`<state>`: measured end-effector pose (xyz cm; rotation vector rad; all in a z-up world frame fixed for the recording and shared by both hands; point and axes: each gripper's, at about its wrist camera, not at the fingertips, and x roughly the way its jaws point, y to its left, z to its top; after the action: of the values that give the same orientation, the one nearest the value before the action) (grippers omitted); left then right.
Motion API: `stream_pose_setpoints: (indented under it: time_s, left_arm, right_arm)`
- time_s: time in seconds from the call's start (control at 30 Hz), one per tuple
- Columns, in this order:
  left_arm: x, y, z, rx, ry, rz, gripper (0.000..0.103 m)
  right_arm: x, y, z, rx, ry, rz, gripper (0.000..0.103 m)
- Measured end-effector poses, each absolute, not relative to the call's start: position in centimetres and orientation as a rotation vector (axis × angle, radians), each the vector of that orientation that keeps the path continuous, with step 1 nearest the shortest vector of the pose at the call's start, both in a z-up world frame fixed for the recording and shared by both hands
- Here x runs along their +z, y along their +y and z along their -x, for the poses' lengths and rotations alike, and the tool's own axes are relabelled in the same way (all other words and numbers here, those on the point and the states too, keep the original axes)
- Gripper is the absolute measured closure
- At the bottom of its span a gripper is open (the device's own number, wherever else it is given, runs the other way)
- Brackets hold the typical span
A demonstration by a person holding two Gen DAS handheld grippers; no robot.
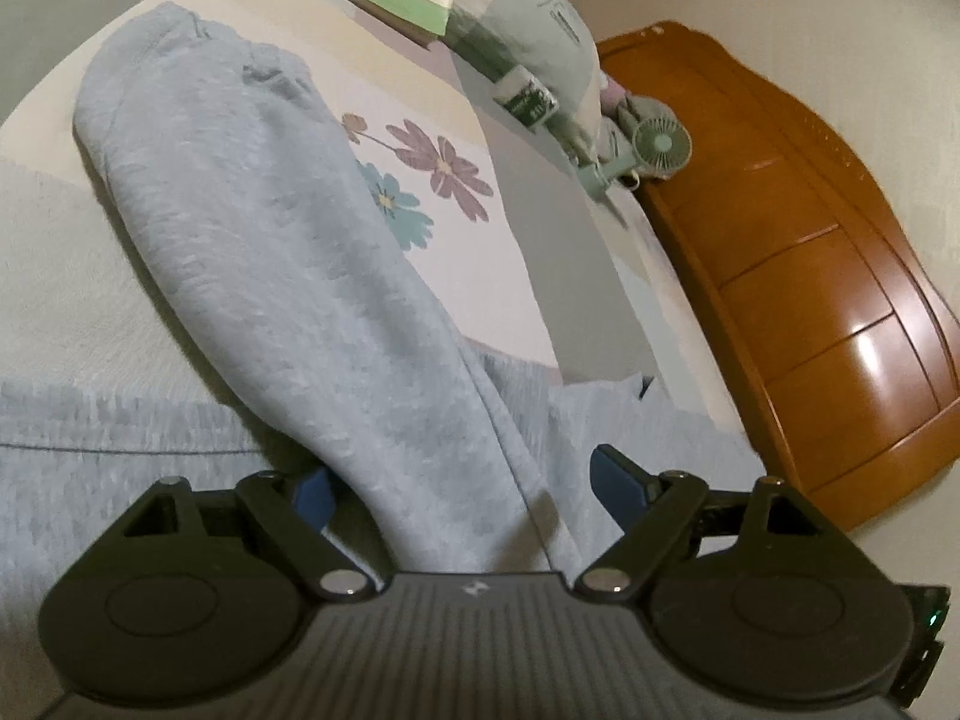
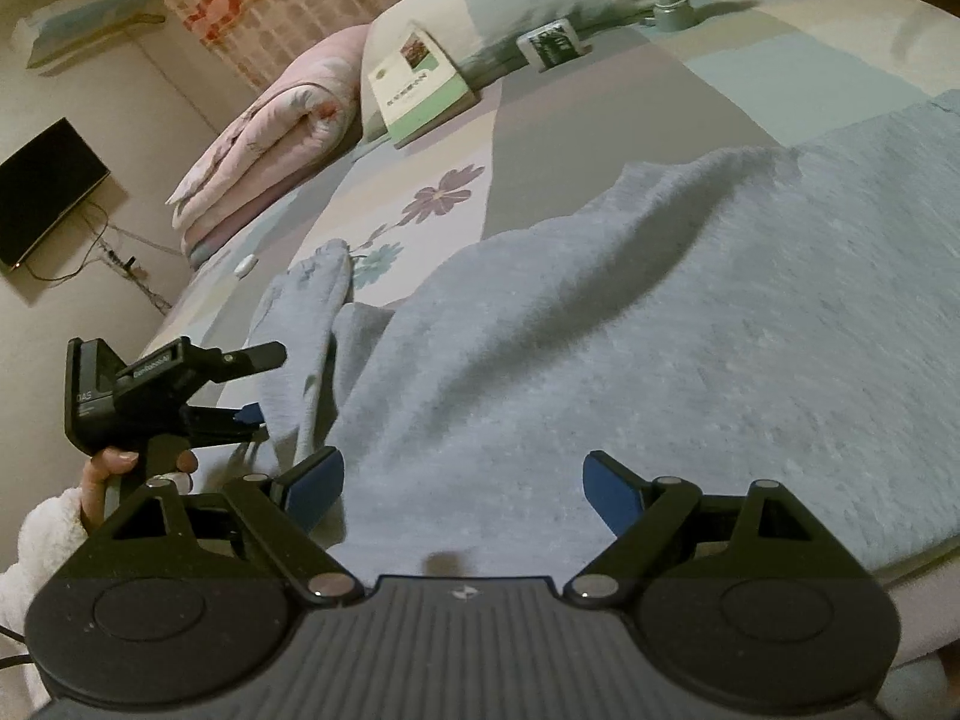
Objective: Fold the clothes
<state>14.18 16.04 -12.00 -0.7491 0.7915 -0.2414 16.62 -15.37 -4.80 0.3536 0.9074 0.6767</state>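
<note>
Here's the light blue-grey sweatshirt (image 2: 630, 348), a soft, fleecy knit, lying spread across the patchwork bedsheet (image 2: 600, 114). Its body fills the near side of the bed with a broad shallow crease running across it. One sleeve (image 1: 252, 228) stretches away from the body over the flower print, cuff (image 1: 180, 24) at the far end, a little puckered.

On the left side of the right wrist view, the left gripper (image 2: 252, 414) comes in low at the base of that sleeve, a hand (image 2: 120, 468) in a fluffy white cuff on its handle. In its own camera its blue pads (image 1: 312, 495) stand wide apart, the sleeve's root running between them, nothing pinched. Moving right, the right gripper (image 2: 465, 489) hovers over the sweatshirt's body, blue pads spread wide, cloth below and nothing clamped.

Hard to read: the sweatshirt's near hem is hidden behind the gripper bodies, and its right side runs out of frame. The second sleeve can't be made out. The print on the green book (image 2: 414, 90) by the pillow is too blurred to read.
</note>
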Motion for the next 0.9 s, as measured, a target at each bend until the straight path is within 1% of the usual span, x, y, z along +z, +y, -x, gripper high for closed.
stream_pose_setpoints:
  time_s: [0.03,0.07,0.13,0.17,0.2,0.23,0.27,0.3,0.33,0.43,0.6,0.7,0.77,0.9]
  left_arm:
    - [-12.0,16.1,-14.3,-0.238,0.787,0.750,0.026]
    - [-12.0,16.1,-14.4,-0.234,0.786,0.748,0.028]
    - [-12.0,16.2,-14.8,-0.224,0.785,0.740,0.037]
    - [-12.0,16.0,-14.9,-0.210,0.792,0.722,0.040]
    - [-11.9,15.9,-15.0,-0.197,0.800,0.704,0.050]
    - [-11.8,15.8,-15.1,-0.183,0.807,0.685,0.067]
    - [-11.7,15.6,-15.2,-0.168,0.813,0.663,0.076]
    - [-11.4,15.4,-15.2,-0.147,0.820,0.626,0.091]
    - [-11.1,15.2,-15.1,-0.129,0.822,0.593,0.094]
    - [-9.5,14.9,-14.2,-0.122,0.773,0.555,0.096]
    - [-5.1,13.6,-11.6,-0.139,0.683,0.408,0.098]
    - [-3.5,13.0,-9.9,-0.133,0.665,0.328,0.098]
    - [-3.4,12.7,-9.0,-0.128,0.678,0.304,0.098]
    - [-4.8,12.6,-7.4,-0.095,0.732,0.298,0.098]
  right_arm:
    - [-5.0,-15.5,-16.7,0.674,0.910,-0.360,0.013]
    - [-5.2,-15.7,-16.7,0.672,0.912,-0.368,0.013]
    - [-5.5,-15.8,-16.6,0.670,0.916,-0.378,0.013]
    - [-5.6,-15.8,-16.5,0.669,0.916,-0.381,0.013]
    - [-5.6,-15.9,-16.4,0.666,0.914,-0.382,0.013]
    - [-5.6,-16.1,-16.4,0.664,0.911,-0.384,0.013]
    - [-5.6,-16.2,-16.3,0.662,0.908,-0.386,0.013]
    - [-5.6,-16.3,-16.2,0.660,0.906,-0.387,0.013]
    - [-5.6,-16.4,-16.1,0.658,0.903,-0.388,0.013]
    - [-5.4,-16.6,-16.0,0.649,0.889,-0.383,0.013]
    - [-5.0,-17.1,-15.7,0.631,0.861,-0.363,0.013]
    - [-4.8,-17.6,-15.5,0.624,0.846,-0.373,0.013]
    - [-4.8,-17.9,-15.5,0.621,0.838,-0.379,0.013]
    - [-4.7,-18.3,-15.2,0.619,0.827,-0.387,0.013]
